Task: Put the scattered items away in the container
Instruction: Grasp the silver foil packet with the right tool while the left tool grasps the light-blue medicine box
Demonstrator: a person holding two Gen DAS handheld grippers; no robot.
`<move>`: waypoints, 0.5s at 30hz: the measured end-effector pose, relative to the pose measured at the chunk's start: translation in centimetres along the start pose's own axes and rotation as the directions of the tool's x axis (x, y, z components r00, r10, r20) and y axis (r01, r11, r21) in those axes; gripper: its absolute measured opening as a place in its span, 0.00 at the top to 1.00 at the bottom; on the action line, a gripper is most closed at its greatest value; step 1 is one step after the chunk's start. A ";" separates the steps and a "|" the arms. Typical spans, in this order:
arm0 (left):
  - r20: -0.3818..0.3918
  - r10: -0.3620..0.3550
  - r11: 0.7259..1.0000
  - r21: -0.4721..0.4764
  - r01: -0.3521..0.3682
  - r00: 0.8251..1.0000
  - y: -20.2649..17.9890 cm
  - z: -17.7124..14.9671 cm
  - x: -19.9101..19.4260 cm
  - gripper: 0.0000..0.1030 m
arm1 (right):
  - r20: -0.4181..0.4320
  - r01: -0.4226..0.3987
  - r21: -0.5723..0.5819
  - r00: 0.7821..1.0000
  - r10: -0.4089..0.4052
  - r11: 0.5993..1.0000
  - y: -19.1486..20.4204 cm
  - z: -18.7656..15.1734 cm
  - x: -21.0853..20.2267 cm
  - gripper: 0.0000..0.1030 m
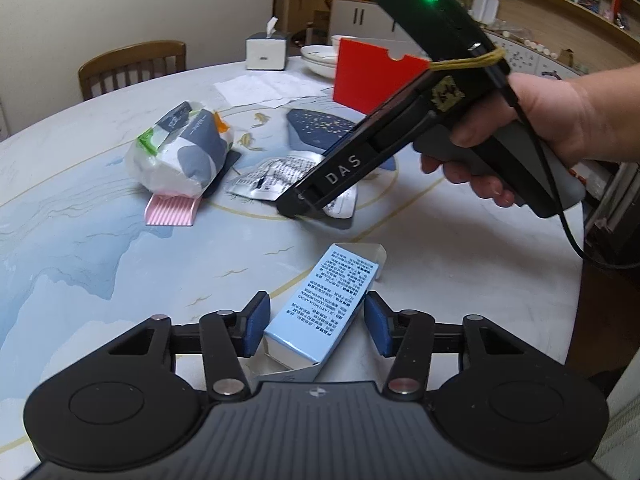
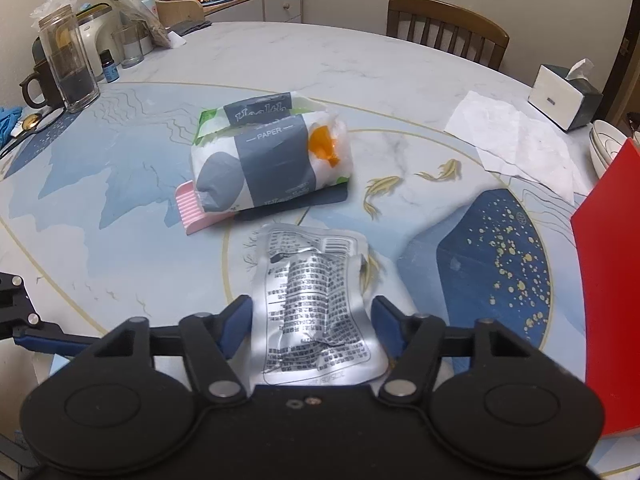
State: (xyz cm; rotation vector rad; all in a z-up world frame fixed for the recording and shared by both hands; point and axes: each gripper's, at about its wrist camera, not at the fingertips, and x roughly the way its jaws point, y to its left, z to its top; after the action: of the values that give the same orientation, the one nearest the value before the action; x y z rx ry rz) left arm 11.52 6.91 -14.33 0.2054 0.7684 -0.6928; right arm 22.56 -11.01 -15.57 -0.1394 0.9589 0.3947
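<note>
A light blue printed box [image 1: 320,304] lies on the round table, and my left gripper [image 1: 316,320] is shut on it, a blue pad against each long side. A crumpled silver foil pouch [image 2: 312,300] sits in my right gripper [image 2: 312,328], whose pads touch both its edges. In the left wrist view, a hand holds the right gripper [image 1: 304,208] tipped down onto the pouch [image 1: 272,176]. A red container [image 2: 608,280] [image 1: 372,76] stands upright at the right. A soft tissue pack [image 2: 272,152] [image 1: 180,152] rests on a pink ridged piece [image 2: 200,212] and a dark flat item [image 2: 304,200].
A tissue box [image 2: 564,96], loose paper sheets [image 2: 516,140] and stacked bowls [image 2: 604,144] lie towards the far right. Glass jars [image 2: 68,60], a dark mug and bottles crowd the far left. A wooden chair [image 2: 448,28] stands behind the table. The table edge [image 1: 572,280] runs close on the right.
</note>
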 end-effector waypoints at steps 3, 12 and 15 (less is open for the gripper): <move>-0.017 0.018 1.000 -0.006 -0.018 1.000 -0.2 0.3 0.2 0.54 | -0.009 0.011 0.010 1.000 -0.011 1.000 -0.2 -0.1 -0.2 0.40; -0.040 0.047 0.997 -0.064 -0.049 0.998 -0.6 1.3 0.8 0.68 | -0.016 0.018 0.072 1.000 -0.017 0.997 -2.1 -1.3 -1.7 0.43; -0.037 0.051 0.994 -0.092 -0.055 0.998 -0.7 1.7 0.7 0.68 | -0.005 0.012 0.091 1.000 -0.011 0.996 -2.9 -1.8 -2.8 0.44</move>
State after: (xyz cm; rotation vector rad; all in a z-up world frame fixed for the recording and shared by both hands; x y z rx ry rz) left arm 12.38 5.29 -13.58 0.1530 0.8238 -0.6030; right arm 20.89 -14.90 -14.50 -0.0629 0.9787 0.3392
